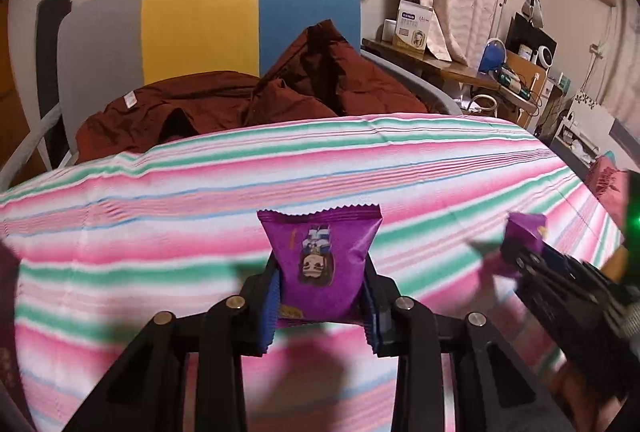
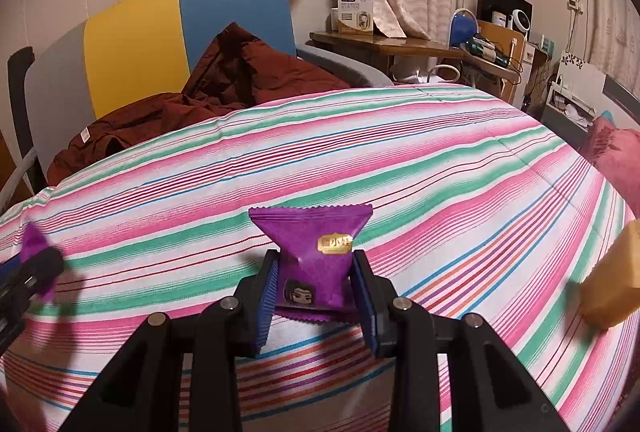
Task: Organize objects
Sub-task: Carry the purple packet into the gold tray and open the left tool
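Observation:
My left gripper (image 1: 320, 296) is shut on a purple snack packet (image 1: 320, 252) with a cartoon figure, held above the striped bedspread (image 1: 160, 191). My right gripper (image 2: 316, 292) is shut on a second purple snack packet (image 2: 312, 252) with a gold label. In the left wrist view the right gripper (image 1: 520, 256) shows at the right edge with its packet (image 1: 524, 232). In the right wrist view the left gripper (image 2: 36, 272) shows at the left edge with a purple packet corner (image 2: 34, 242).
A dark red jacket (image 1: 248, 99) lies at the head of the bed against a grey, yellow and blue headboard (image 1: 200, 19). A wooden side table (image 2: 400, 43) with a box stands beyond. A tan box-like object (image 2: 612, 280) lies at the right, and a pink pillow (image 2: 616, 155) behind it.

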The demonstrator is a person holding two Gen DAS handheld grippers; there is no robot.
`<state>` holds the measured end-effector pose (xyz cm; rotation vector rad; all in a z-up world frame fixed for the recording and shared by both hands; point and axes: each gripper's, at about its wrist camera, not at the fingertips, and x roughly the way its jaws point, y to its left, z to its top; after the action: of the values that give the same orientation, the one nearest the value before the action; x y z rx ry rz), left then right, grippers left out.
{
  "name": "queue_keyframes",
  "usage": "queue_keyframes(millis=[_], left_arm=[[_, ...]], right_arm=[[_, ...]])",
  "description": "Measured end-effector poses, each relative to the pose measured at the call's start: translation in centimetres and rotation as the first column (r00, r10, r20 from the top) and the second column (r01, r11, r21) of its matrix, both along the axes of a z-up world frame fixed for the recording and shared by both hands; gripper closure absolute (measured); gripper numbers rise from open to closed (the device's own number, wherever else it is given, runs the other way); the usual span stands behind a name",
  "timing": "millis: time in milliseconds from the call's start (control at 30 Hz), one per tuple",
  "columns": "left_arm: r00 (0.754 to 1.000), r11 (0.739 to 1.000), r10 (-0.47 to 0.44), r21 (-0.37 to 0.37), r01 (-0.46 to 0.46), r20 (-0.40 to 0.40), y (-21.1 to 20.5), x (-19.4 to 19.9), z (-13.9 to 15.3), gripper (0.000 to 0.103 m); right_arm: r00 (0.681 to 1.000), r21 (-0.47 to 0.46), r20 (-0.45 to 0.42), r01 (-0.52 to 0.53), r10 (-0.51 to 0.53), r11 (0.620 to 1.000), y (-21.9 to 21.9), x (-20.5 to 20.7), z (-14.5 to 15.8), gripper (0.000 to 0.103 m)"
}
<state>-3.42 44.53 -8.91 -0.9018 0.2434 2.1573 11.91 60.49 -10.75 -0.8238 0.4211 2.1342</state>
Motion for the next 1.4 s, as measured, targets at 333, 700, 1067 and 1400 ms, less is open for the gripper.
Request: queue_keyframes(millis=[333, 700, 1067, 1400], left_arm=[[0.997, 0.995, 0.067, 0.074, -0.070, 0.036, -10.8, 1.5, 4.2, 0.068], [0.955, 0.950, 0.294, 0.093, -0.297, 0.045, -23.5, -2.5, 6.9, 0.068], [0.834, 0.870, 0.488, -0.067, -0.488, 0.256, -30.0, -10.4, 1.7, 0.068], [0.818, 0.850, 0.514, -0.021, -0.527, 0.256, -31.0, -11.4, 2.3, 0.020]], right_arm=[[0.999, 0.057, 0.026, -0.029, 0.027, 0.998, -1.1, -0.7, 0.4, 0.068], [0.994, 0.142, 0.075, -0.090, 0.080, 0.986, -3.0, -1.7, 1.1, 0.068], [0.991, 0.136, 0.085, -0.119, 0.108, 0.984, -4.1, -1.7, 1.1, 0.068], [0.982, 0.187, 0.134, -0.156, 0.132, 0.970, -5.5, -2.6, 0.9, 0.068]])
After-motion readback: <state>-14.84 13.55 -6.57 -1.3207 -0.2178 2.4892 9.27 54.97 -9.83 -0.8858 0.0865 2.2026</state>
